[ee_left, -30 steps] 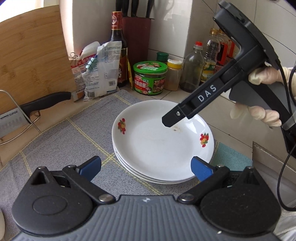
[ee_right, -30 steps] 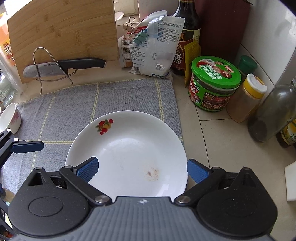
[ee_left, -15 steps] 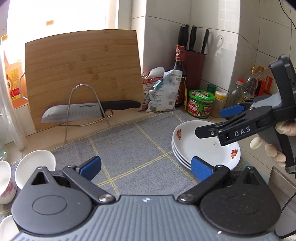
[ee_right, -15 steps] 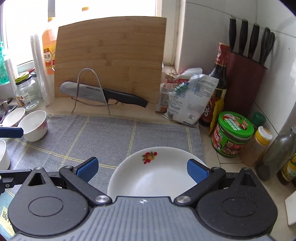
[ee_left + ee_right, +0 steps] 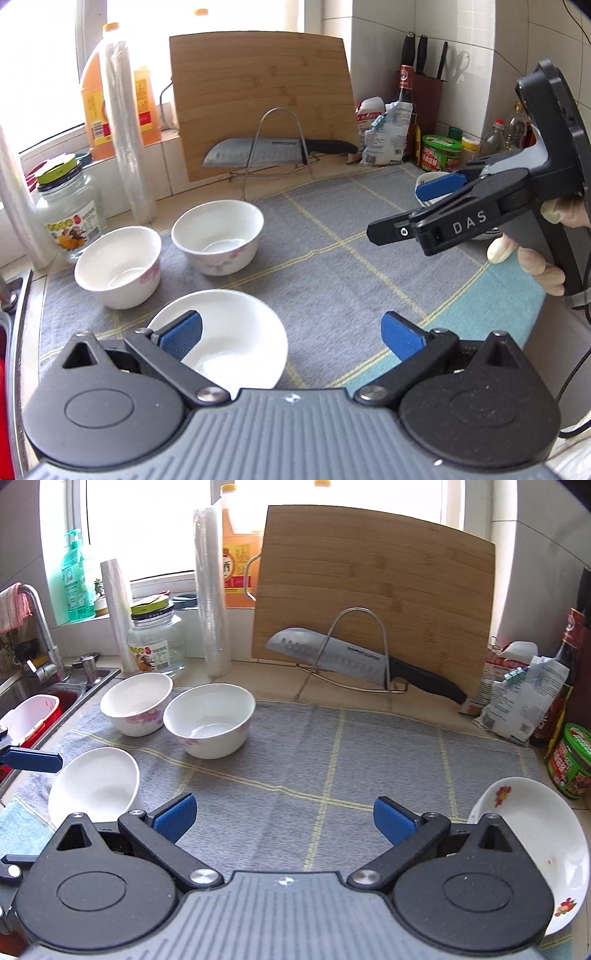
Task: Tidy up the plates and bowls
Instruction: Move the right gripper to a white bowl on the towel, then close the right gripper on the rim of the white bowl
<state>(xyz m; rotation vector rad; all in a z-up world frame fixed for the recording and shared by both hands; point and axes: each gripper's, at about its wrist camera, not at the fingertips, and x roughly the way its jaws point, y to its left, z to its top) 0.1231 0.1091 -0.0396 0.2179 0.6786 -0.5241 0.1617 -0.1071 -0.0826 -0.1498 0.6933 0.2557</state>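
Note:
Three white bowls stand on the grey mat. The nearest bowl lies just under my open, empty left gripper. Two flower-patterned bowls stand behind it; they also show in the right wrist view. A stack of white fruit-patterned plates sits at the mat's right end, mostly hidden behind the right gripper in the left wrist view. My right gripper is open and empty, above the mat's middle.
A bamboo cutting board and a knife on a wire stand line the back. Jars and bottles stand at the right, a glass jar and a sink at the left.
Both grippers have swung left, away from the plate stack. The left gripper now hovers over the nearest bowl; the right has moved to the mat's middle. Both stayed open.

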